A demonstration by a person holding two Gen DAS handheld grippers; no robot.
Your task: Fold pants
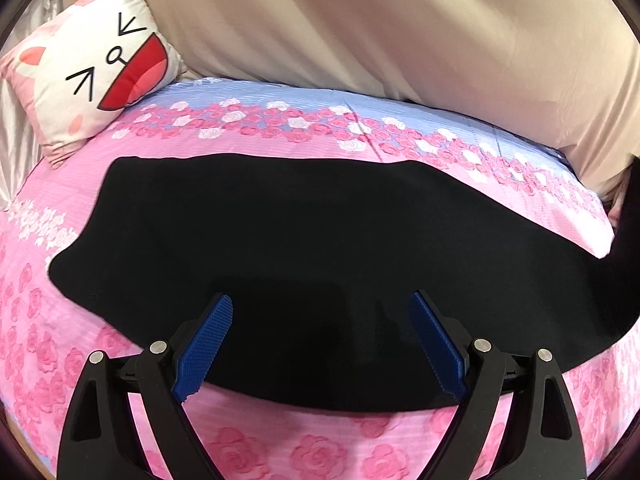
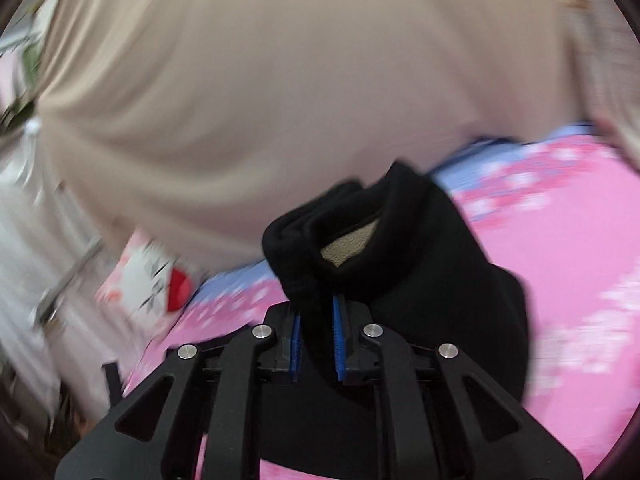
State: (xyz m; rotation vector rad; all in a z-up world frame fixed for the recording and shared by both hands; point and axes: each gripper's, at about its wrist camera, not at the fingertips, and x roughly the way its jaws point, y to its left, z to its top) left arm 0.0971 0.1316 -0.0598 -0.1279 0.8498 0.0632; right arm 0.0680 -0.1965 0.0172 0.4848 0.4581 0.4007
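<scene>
Black pants (image 1: 304,232) lie flat across a pink rose-print bedspread (image 1: 80,340). My left gripper (image 1: 320,308) hovers over their near edge, jaws wide open, blue pads (image 1: 208,344) on either side with only flat cloth beneath. In the right wrist view my right gripper (image 2: 316,320) is shut on a bunched end of the pants (image 2: 400,248), lifted off the bed; a tan lining (image 2: 348,246) shows inside the fold. At the right edge of the left wrist view the black cloth (image 1: 628,240) rises upward.
A cat-face cushion (image 1: 92,76) rests at the bed's far left corner. A beige curtain (image 1: 380,28) hangs along the far side of the bed. The right wrist view is motion-blurred; the cushion (image 2: 156,280) and curtain (image 2: 240,100) show there too.
</scene>
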